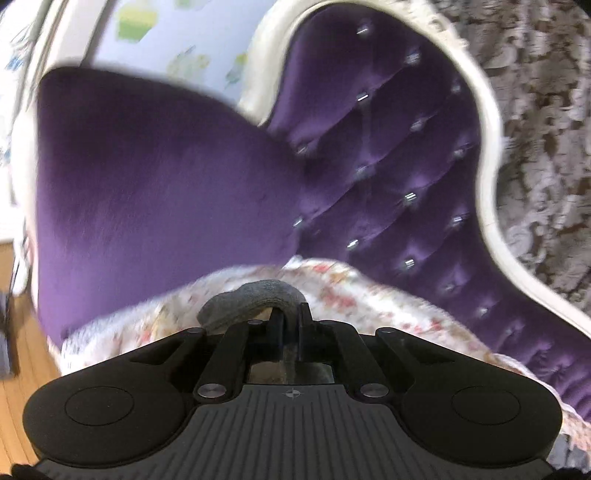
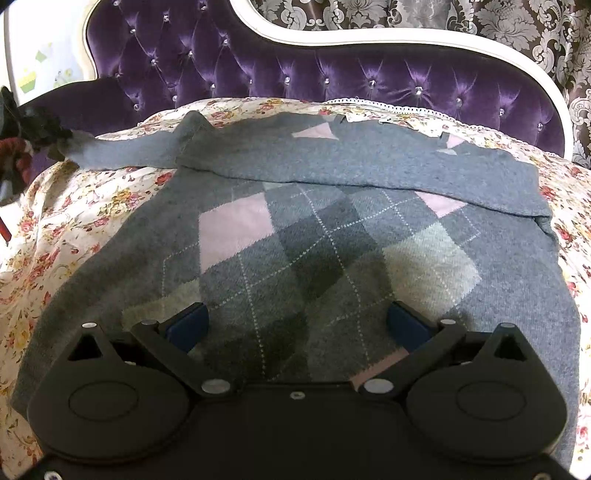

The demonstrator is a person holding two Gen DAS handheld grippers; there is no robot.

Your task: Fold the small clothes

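A grey argyle sweater (image 2: 314, 236) with pink and pale green diamonds lies spread on a floral cover (image 2: 74, 221). Its top part is folded over, and one sleeve (image 2: 122, 151) stretches out to the left. My left gripper (image 1: 291, 314) is shut on the grey sleeve end (image 1: 255, 295), held above the floral cover (image 1: 369, 295); in the right wrist view it shows at the left edge (image 2: 55, 140). My right gripper (image 2: 299, 321) is open and empty, its blue pads (image 2: 188, 325) hovering over the sweater's lower part.
A purple tufted sofa back (image 2: 332, 77) with a white frame (image 2: 369, 40) runs behind the cover. A purple armrest (image 1: 147, 184) is on the left. Patterned curtains (image 2: 517, 26) hang behind. Wooden floor (image 1: 22, 369) shows at the lower left.
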